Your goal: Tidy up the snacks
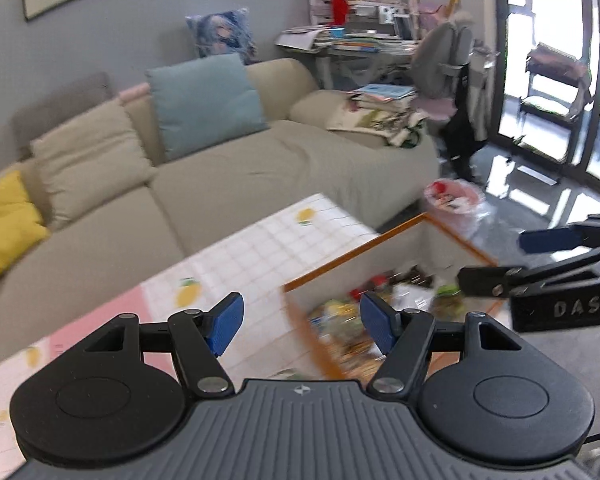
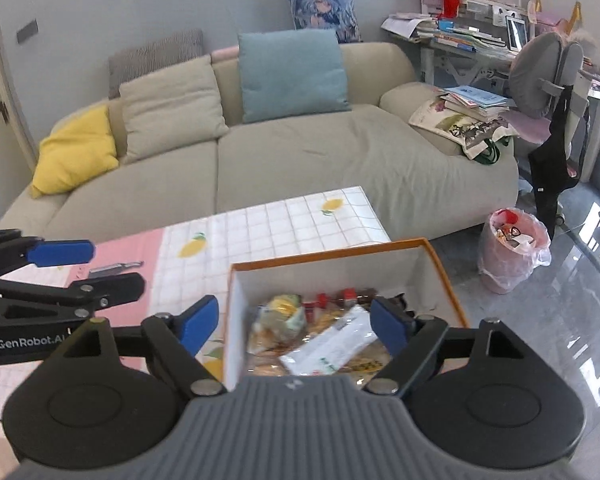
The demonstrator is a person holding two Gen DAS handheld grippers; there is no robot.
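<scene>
An orange-rimmed white box stands at the right end of the low table and holds several snack packets, with a white pouch lying on top. My right gripper hovers above the box, open, with nothing between its blue pads. In the left wrist view the same box and its snacks are blurred. My left gripper hangs over the box's left rim, open and empty. Each gripper appears in the other's view: the right gripper and the left gripper.
The table wears a checked lemon-print cloth with a pink part at the left. A beige sofa with cushions stands behind it. A pink lined bin sits on the floor at the right, near a grey chair and a cluttered desk.
</scene>
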